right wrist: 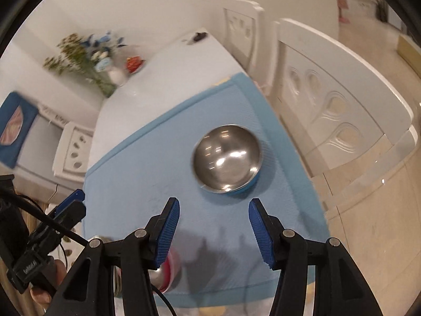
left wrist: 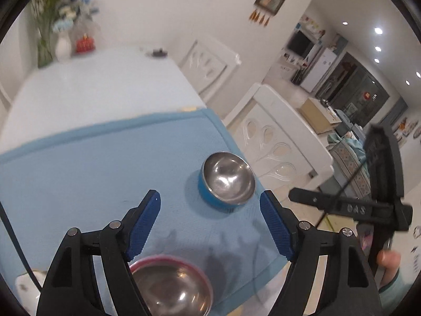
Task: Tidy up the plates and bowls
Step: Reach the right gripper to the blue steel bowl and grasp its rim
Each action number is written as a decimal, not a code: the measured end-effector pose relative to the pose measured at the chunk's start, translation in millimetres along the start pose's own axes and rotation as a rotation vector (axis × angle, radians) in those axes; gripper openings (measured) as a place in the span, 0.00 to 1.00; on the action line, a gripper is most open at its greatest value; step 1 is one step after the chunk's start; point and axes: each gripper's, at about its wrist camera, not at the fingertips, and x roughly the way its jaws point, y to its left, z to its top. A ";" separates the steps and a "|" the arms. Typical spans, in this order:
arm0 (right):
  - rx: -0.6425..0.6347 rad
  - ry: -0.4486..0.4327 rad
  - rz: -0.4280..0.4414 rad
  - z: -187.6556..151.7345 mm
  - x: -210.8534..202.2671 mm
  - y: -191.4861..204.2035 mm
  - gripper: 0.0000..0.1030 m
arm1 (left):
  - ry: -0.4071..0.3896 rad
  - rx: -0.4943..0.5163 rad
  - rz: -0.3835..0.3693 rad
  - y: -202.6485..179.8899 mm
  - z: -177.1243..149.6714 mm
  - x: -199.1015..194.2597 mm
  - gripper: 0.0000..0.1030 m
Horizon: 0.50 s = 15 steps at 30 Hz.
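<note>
**Inspector:** Start with the round steel bowl with the blue outer shell [right wrist: 227, 158]. It sits upright on the light blue cloth mat [right wrist: 136, 163], toward the mat's right edge and near the white chair [right wrist: 339, 100]. Being round, it has no long axis, so you may take the rim from any side.

**Operator:** Which tongs are closer?

**Inspector:** Your right gripper [right wrist: 214, 233], in my judgement. The bowl lies straight ahead of it and a shade right of centre, apart from both blue pads. From your left gripper [left wrist: 210, 226], the same bowl [left wrist: 227, 181] lies ahead and right, nearer the right finger, not touching.

**Operator:** And the jaws?

**Inspector:** Both pairs stand wide and hold nothing.

**Operator:** Anything else in play?

**Inspector:** A second steel bowl with a red shell [left wrist: 171, 287] sits at the mat's near edge, low between your left fingers; the right view shows only a sliver of it behind the left finger. If stacking is intended, these two are well apart. The white table [left wrist: 92, 87] beyond carries a vase of flowers [left wrist: 61, 39], clear of the work.
</note>
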 end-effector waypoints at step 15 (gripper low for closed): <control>-0.008 0.201 -0.020 48.3 118.8 -68.3 0.51 | 0.382 -0.244 -0.028 30.9 5.1 182.0 0.46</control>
